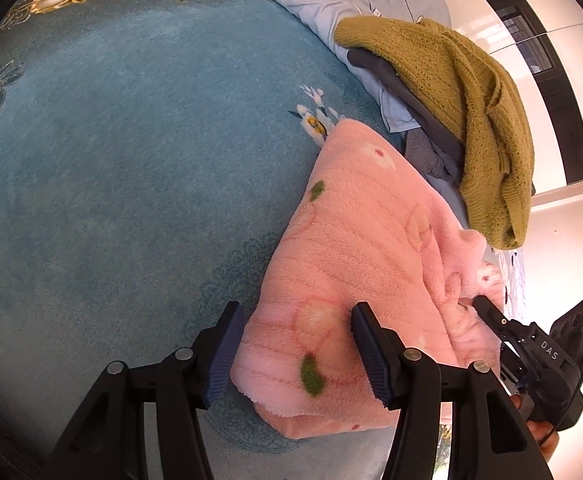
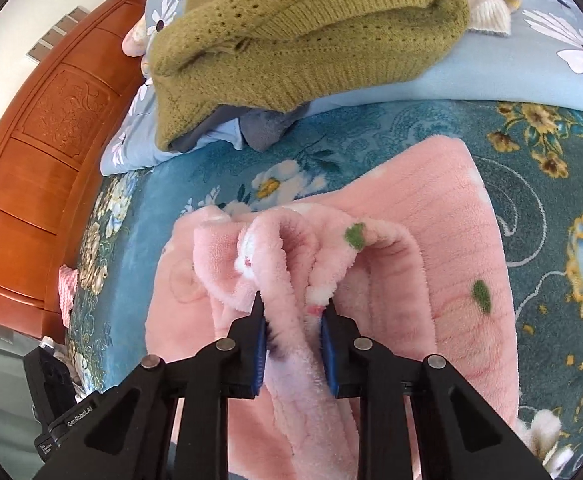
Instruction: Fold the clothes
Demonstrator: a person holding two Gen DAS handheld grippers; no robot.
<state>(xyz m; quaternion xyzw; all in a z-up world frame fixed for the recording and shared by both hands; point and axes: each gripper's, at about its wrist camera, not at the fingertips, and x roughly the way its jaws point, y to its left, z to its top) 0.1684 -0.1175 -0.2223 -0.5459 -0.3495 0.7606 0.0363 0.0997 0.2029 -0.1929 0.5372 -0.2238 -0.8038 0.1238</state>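
Observation:
A pink fleece garment [image 1: 355, 248] with green and white spots lies bunched on the teal bedspread [image 1: 131, 160]. My left gripper [image 1: 297, 320] is open above its near corner; one finger rests on the fleece, the other stands at its edge. In the right wrist view my right gripper [image 2: 295, 312] is shut on a raised fold of the pink fleece garment [image 2: 431, 240], the blue pads pressing the cloth from both sides. The right gripper [image 1: 481, 306] also shows in the left wrist view, its tip buried in the garment's far edge.
An olive knit sweater [image 2: 291, 32] lies piled over grey clothes [image 2: 263, 128] on a light blue floral quilt [image 2: 491, 68] beyond the pink garment. A carved wooden headboard [image 2: 43, 152] stands to the left. A hand [image 1: 543, 436] holds the right gripper's body.

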